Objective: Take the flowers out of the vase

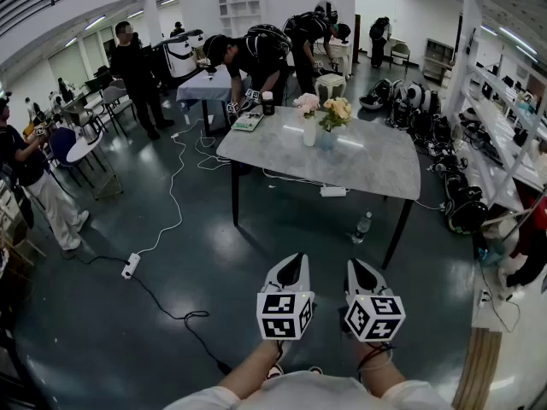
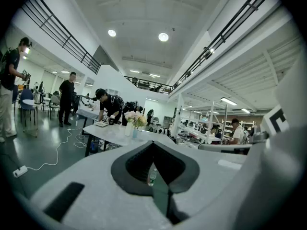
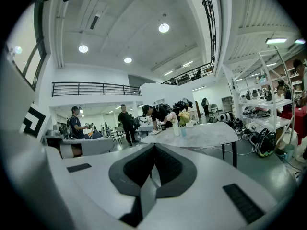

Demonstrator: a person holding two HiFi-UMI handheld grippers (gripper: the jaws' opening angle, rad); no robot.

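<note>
Jaws pressed together and empty, the left gripper point(image 1: 291, 267) and right gripper point(image 1: 357, 272) are held level, well short of the marble table point(image 1: 376, 173). There the flowers point(image 1: 335, 109) stand upright in a white vase point(image 1: 308, 132) and a second vase beside it, dead ahead, neither gripper judged nearer.

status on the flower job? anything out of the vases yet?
Done: nothing. The pink flowers sit in the white vase and the yellow flowers in the glass vase on the table.
In hand: nothing. The left gripper and right gripper are shut and empty, well short of the table.
Left: walk up, grasp the stems, lift both bunches out.
</note>
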